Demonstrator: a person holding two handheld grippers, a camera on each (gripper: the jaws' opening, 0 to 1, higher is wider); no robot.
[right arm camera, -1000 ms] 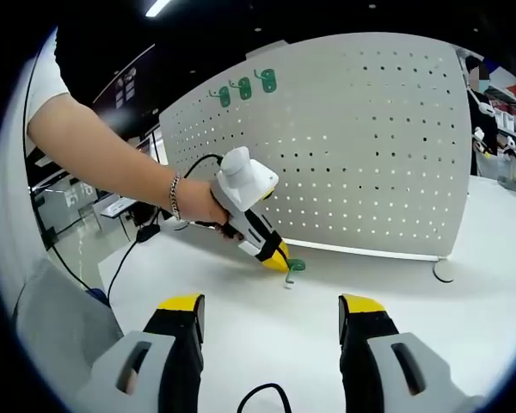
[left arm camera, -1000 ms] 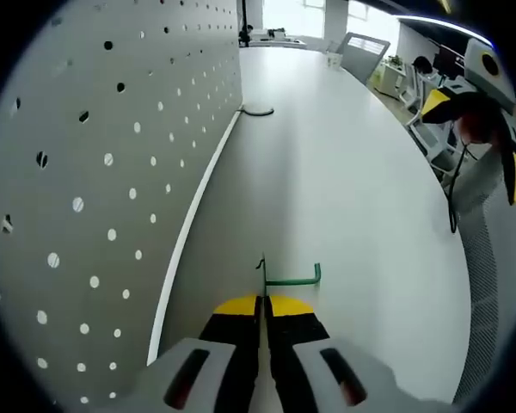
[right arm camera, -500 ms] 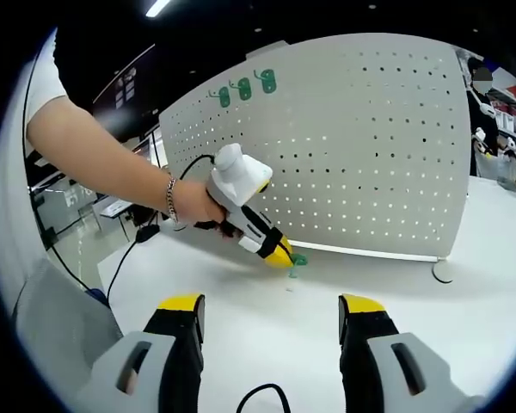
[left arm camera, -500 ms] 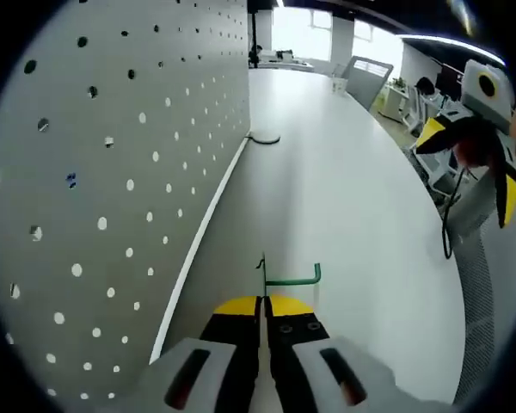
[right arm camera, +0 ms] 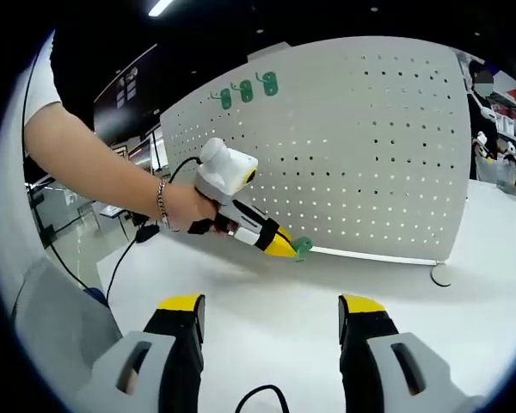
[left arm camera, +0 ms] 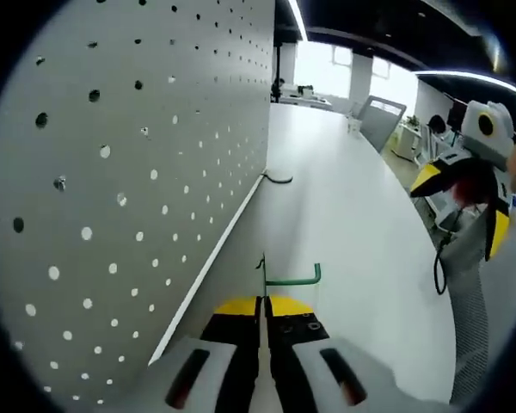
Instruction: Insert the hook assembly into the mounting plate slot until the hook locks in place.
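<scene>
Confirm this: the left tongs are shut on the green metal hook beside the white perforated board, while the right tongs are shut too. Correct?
Not quite. The right tongs are open, their yellow-tipped jaws standing wide apart in the right gripper view. The left tongs are indeed shut on the green metal hook beside the white perforated board.

I note the pegboard [right arm camera: 344, 146]: pale grey-white, dotted with a regular grid of small dark holes. Near its top left corner, three green hooks [right arm camera: 245, 89]. The hook [left arm camera: 291, 277] at the left gripper [left arm camera: 264, 311] is green too; that gripper's jaw tips are yellow over black. Below the pegboard, the table [right arm camera: 275, 310] is plain white.
</scene>
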